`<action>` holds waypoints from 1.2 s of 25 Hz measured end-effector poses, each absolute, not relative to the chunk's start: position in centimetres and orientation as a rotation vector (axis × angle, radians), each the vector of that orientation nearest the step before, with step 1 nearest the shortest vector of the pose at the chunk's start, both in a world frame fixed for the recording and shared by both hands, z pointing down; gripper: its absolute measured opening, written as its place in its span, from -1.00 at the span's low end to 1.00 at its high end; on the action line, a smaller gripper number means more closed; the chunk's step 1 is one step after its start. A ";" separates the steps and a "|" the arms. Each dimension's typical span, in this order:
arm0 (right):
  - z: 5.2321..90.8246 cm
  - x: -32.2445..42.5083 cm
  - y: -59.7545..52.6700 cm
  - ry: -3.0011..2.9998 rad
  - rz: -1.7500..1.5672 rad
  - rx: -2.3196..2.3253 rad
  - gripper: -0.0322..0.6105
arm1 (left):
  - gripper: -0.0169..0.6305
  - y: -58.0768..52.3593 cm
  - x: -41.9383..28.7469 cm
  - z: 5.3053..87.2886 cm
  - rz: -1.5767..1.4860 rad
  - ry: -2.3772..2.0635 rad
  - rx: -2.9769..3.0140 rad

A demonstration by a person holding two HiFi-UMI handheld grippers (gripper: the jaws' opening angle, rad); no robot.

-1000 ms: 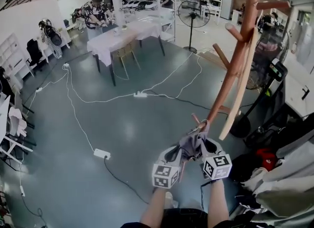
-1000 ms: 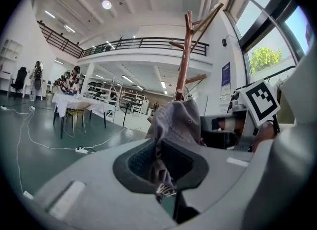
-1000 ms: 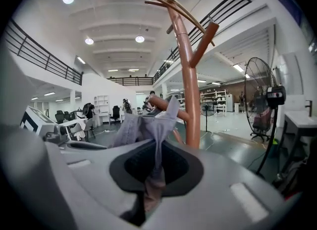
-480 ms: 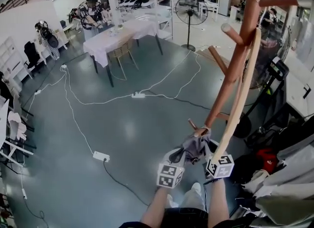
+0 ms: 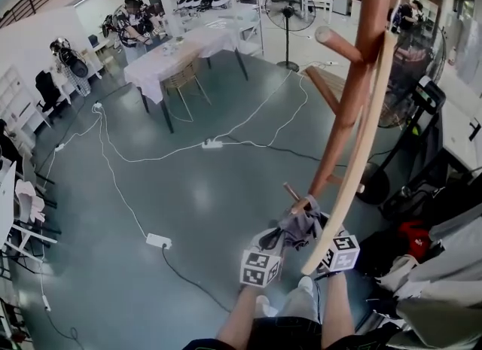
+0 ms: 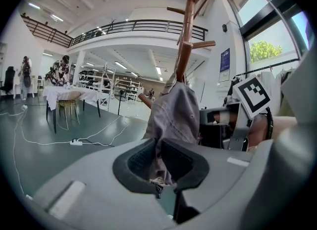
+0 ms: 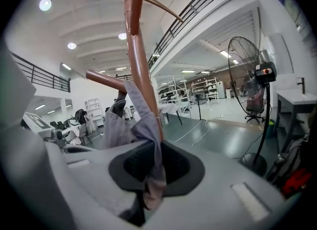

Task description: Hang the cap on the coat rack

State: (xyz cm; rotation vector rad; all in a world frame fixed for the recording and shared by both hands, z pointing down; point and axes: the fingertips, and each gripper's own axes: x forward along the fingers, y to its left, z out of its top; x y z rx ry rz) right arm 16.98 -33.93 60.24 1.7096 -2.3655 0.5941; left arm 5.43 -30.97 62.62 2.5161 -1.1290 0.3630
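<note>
The grey cap [image 5: 300, 224] hangs bunched at a low peg [image 5: 291, 190] of the brown wooden coat rack [image 5: 352, 92], between both grippers. My left gripper [image 5: 273, 241] is shut on the cap's fabric [image 6: 173, 110], which runs up out of its jaws [image 6: 159, 172] towards the rack [image 6: 185, 41]. My right gripper [image 5: 322, 237] holds the other side. Its jaws are opening, and a fold of the cap [image 7: 131, 120] is still pinched between them [image 7: 148, 187]. The rack's trunk [image 7: 141, 66] stands right behind the cap.
A pale curved wooden strut [image 5: 354, 168] runs down the rack over my right gripper. A fan's base [image 5: 373, 187] and piled clothes [image 5: 444, 266] lie to the right. White cables and a power strip [image 5: 158, 241] cross the floor. A cloth-covered table [image 5: 181, 51] with a person [image 5: 132, 21] stands far back.
The view has drawn closer to the rack. Both grippers and the cap have stayed at the low peg, shifting slightly right and down beneath the pale strut.
</note>
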 end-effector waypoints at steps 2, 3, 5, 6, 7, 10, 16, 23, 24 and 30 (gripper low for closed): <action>60.5 16.9 -33.9 -2.357 0.584 1.710 -0.78 | -0.82 -30.9 4.8 63.1 0.368 -1.132 2.500; 60.5 16.8 -33.9 -2.356 0.580 1.711 -0.78 | -0.81 -30.9 4.6 63.1 0.369 -1.129 2.499; 60.5 16.9 -33.8 -2.356 0.572 1.712 -0.74 | -0.81 -30.9 4.3 62.9 0.364 -1.116 2.508; 60.5 17.0 -33.8 -2.352 0.568 1.715 -0.68 | -0.81 -31.0 4.2 62.8 0.364 -1.112 2.512; 60.5 17.2 -33.7 -2.348 0.568 1.717 -0.64 | -0.81 -31.0 4.1 62.7 0.367 -1.110 2.516; 60.0 17.6 -33.2 -2.356 0.591 1.728 -0.50 | -0.77 -31.1 3.7 62.5 0.373 -1.100 2.527; 59.2 18.9 -32.2 -2.417 0.669 1.800 -0.50 | -0.73 -31.4 1.7 60.0 0.250 -1.105 2.559; 58.4 19.9 -31.7 -2.474 0.720 1.761 -0.50 | -0.75 -32.3 0.2 56.7 0.157 -1.145 2.604; 58.1 19.8 -31.6 -2.469 0.694 1.733 -0.50 | -0.77 -32.4 0.2 56.3 0.151 -1.148 2.611; 55.0 18.3 -30.7 -2.412 0.490 1.388 -0.50 | -0.82 -32.5 0.7 52.7 0.066 -1.137 2.674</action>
